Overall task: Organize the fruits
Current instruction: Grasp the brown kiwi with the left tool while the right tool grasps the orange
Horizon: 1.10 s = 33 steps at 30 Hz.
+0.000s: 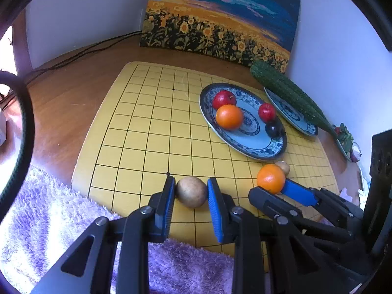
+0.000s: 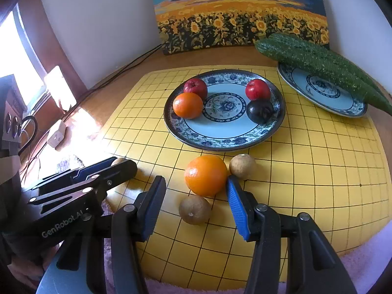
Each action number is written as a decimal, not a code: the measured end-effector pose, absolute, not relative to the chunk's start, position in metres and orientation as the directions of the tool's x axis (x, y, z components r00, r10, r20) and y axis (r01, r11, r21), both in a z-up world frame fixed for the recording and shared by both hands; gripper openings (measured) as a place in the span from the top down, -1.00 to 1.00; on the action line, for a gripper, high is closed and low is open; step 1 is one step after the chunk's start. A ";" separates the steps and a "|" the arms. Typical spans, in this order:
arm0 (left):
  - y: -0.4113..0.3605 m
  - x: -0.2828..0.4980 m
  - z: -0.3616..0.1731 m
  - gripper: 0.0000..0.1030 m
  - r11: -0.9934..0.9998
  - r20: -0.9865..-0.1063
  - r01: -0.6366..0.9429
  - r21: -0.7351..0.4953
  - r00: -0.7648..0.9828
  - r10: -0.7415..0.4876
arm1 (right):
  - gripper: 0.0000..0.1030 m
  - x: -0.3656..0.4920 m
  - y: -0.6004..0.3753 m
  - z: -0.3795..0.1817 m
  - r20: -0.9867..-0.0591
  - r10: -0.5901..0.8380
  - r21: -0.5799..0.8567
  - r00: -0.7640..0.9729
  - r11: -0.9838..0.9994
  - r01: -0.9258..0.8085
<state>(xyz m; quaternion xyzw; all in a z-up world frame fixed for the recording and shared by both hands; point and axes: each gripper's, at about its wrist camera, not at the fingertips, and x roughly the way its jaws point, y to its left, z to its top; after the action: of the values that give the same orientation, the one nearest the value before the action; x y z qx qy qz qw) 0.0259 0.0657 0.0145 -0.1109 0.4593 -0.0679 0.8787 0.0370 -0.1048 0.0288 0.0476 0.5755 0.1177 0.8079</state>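
My left gripper (image 1: 191,182) is open, its fingers on either side of a brown round fruit (image 1: 191,191) on the yellow grid board (image 1: 147,132). My right gripper (image 2: 196,188) is open around a loose orange (image 2: 205,175), with two more brown fruits (image 2: 194,209) (image 2: 242,166) close by. A blue-patterned plate (image 2: 224,137) holds an orange (image 2: 187,105), two red fruits (image 2: 196,87) (image 2: 257,89) and a dark plum (image 2: 259,111). The left gripper also shows in the right wrist view (image 2: 117,164).
A second patterned plate (image 2: 323,95) at the back right carries a large green cucumber (image 2: 318,61). A sunflower painting (image 2: 240,12) leans on the wall. A purple fluffy cloth (image 1: 49,220) lies at the board's near edge. Cables (image 1: 80,51) run along the wooden table.
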 end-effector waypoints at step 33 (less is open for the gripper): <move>0.045 0.024 0.036 0.46 0.968 -0.771 0.055 -0.246 0.593 -0.230 | 0.32 0.028 -0.125 0.055 -0.859 0.326 0.290 0.396 0.945 -0.149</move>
<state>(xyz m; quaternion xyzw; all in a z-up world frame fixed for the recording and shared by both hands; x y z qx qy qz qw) 0.0242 0.0450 0.0362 -0.0988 0.4437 -0.0801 0.8871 0.0278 -0.1252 0.0547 0.0833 0.5308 0.1429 0.8312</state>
